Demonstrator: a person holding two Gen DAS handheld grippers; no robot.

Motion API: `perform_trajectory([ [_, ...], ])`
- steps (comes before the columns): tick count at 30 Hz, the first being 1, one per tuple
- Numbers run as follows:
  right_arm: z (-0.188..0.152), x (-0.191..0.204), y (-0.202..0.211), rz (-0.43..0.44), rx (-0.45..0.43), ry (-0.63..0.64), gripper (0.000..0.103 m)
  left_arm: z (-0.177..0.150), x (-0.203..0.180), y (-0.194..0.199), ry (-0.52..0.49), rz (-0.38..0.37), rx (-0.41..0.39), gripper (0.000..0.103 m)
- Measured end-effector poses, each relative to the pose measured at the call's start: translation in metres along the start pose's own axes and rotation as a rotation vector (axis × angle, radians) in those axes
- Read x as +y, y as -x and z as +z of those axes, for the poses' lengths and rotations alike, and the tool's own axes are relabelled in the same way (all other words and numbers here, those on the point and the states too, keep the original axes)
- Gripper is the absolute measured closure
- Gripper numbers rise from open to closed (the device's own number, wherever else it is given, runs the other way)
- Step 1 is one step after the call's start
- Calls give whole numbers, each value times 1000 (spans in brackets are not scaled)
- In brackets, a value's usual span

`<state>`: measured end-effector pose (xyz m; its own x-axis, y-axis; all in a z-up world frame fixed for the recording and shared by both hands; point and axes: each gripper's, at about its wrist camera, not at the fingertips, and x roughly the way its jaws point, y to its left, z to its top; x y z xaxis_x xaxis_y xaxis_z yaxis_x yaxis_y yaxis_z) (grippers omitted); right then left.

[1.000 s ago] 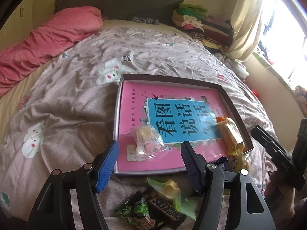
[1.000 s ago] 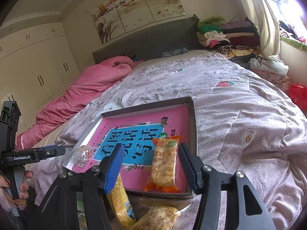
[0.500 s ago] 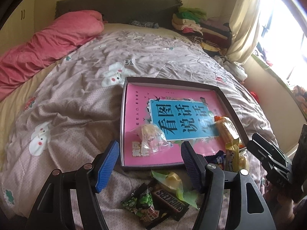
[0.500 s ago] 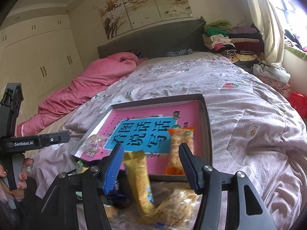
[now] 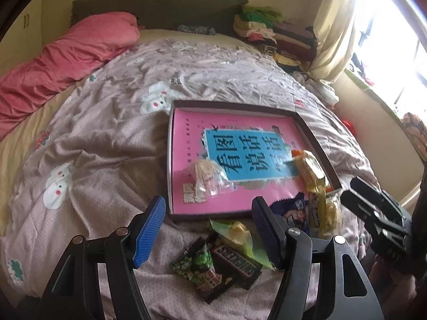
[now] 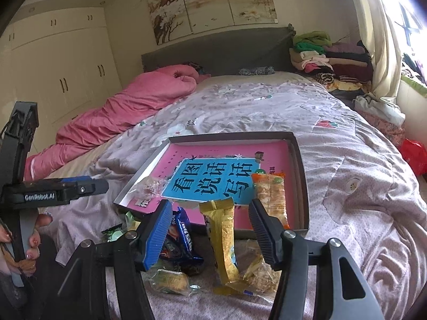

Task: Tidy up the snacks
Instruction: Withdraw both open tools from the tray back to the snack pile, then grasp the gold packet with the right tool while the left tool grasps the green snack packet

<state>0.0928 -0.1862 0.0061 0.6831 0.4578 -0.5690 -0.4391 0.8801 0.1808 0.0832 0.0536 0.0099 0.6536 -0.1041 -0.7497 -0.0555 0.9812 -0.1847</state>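
Snacks [image 6: 221, 242] — between right gripper [image 6: 209, 230] fingers.

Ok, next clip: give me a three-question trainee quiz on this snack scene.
1. True or false: the Snickers bar already lies inside the tray.
2. Which packet lies in the tray's right-hand near corner? A) orange cracker packet B) blue cookie packet C) green pea packet
3. Fill in: the left gripper and right gripper are both ____ and hold nothing.

Key: 1 false, it lies on the bedspread before the tray; 2 A; 3 open.
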Motion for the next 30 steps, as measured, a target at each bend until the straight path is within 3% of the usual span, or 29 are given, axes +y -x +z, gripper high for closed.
perform_trajectory([
  [9,-4,-1,-4,-52,81,-30,44,-4,4,5,-13,3,23,34],
  [20,-3,11,-3,-83,119,1,44,-16,17,2,13,20,82,34],
  [30,-5,15,-14,-111,159,5,52,-23,23,-7,31,42,139,34],
])
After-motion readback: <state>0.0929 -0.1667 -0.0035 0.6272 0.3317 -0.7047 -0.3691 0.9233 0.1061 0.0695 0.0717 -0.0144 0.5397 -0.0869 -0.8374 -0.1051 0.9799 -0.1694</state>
